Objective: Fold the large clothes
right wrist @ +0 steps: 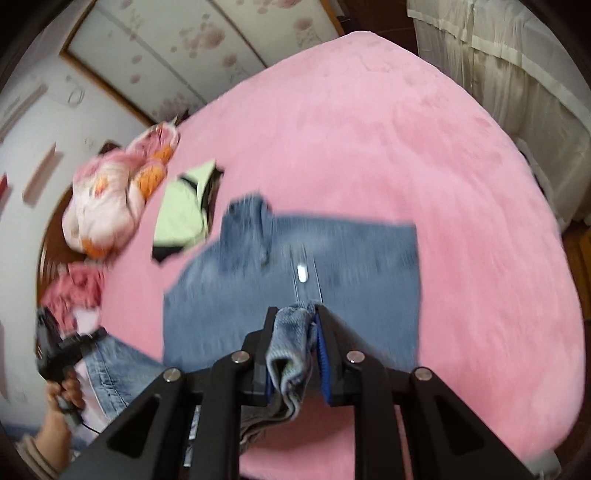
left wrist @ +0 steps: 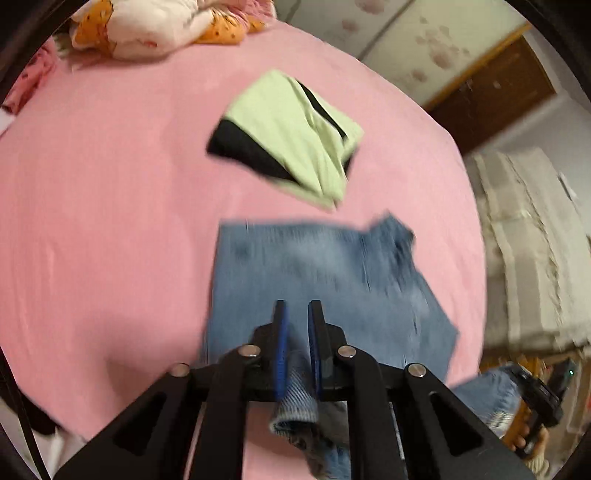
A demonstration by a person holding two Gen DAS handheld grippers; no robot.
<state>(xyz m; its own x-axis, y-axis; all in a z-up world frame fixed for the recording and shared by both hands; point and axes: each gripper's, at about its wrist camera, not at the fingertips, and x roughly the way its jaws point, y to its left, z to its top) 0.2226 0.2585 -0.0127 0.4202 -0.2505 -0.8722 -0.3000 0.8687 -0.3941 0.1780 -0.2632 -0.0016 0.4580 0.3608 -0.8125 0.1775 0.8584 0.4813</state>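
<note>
Blue jeans (left wrist: 314, 266) lie partly folded on the pink bed (left wrist: 110, 221), blurred by motion. A thick denim hem is pinched between the blue pads of my left gripper (left wrist: 297, 304), low near the jaw base; the tips stand slightly apart. In the right wrist view the jeans (right wrist: 295, 258) stretch away from my right gripper (right wrist: 295, 310), which is shut on a bunched denim edge. Both held edges hang lifted above the bed. Each view shows the other gripper held in a hand at its lower edge.
A folded pale green and black garment (left wrist: 288, 136) lies just beyond the jeans. A pink, white and orange bundle of bedding (left wrist: 155, 26) sits at the bed's far corner. Whitish curtains (right wrist: 498, 55) hang beside the bed, and a floral-panelled wardrobe (right wrist: 184, 37) stands behind.
</note>
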